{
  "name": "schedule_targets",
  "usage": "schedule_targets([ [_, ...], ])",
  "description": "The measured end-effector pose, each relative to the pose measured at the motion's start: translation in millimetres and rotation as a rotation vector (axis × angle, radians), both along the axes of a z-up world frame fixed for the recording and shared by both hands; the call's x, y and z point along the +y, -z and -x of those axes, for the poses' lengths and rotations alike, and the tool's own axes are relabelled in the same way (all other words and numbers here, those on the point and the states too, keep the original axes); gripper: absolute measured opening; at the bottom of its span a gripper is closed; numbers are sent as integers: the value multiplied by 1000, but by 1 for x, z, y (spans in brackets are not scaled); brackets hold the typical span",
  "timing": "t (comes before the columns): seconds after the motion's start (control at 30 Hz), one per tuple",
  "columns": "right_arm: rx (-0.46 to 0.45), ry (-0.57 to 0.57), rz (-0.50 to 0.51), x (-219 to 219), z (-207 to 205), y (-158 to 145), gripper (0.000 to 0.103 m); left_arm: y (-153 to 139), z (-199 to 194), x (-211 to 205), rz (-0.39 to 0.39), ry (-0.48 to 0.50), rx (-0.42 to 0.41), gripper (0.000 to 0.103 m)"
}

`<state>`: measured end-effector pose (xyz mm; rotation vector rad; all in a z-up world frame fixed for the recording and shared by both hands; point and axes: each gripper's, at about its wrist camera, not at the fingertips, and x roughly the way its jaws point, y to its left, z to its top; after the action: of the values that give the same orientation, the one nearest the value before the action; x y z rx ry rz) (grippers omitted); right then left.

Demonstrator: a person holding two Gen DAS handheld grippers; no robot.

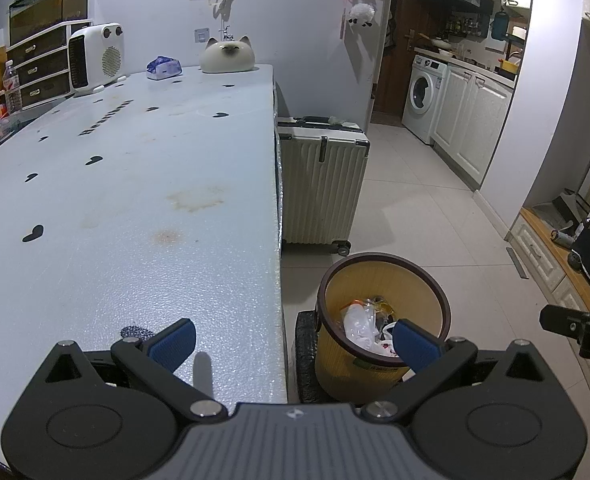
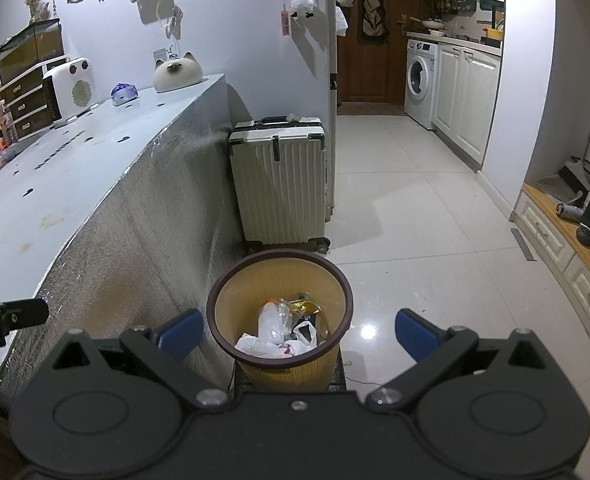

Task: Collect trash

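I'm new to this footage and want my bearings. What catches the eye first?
The yellow trash bin on the floor beside the table, holding crumpled bags. Behind it stands a white suitcase, and a cat-shaped ornament sits at the table's far end.

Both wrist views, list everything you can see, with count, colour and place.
trash bin: one, yellow with dark rim, on the floor beside the table
trash: white bags and wrappers, inside the bin
table: one, pale blue, stained, left
suitcase: one, cream, upright behind the bin
heater: one, white, far end of table
cat figure: one, cream, far table corner
tissue pack: one, blue-white, beside the cat
drawer unit: one, white-brown, far left
washing machine: one, white, kitchen
left gripper: open, empty, above the table edge
right gripper: open, empty, above the bin
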<state>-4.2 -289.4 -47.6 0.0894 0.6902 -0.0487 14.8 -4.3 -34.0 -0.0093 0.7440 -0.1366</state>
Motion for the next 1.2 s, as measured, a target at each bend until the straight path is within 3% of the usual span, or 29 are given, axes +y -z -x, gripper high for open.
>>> schedule_targets([
  [1.2,7,5,5,1,0,4,103,3,-1,2,0,-4,3,103],
])
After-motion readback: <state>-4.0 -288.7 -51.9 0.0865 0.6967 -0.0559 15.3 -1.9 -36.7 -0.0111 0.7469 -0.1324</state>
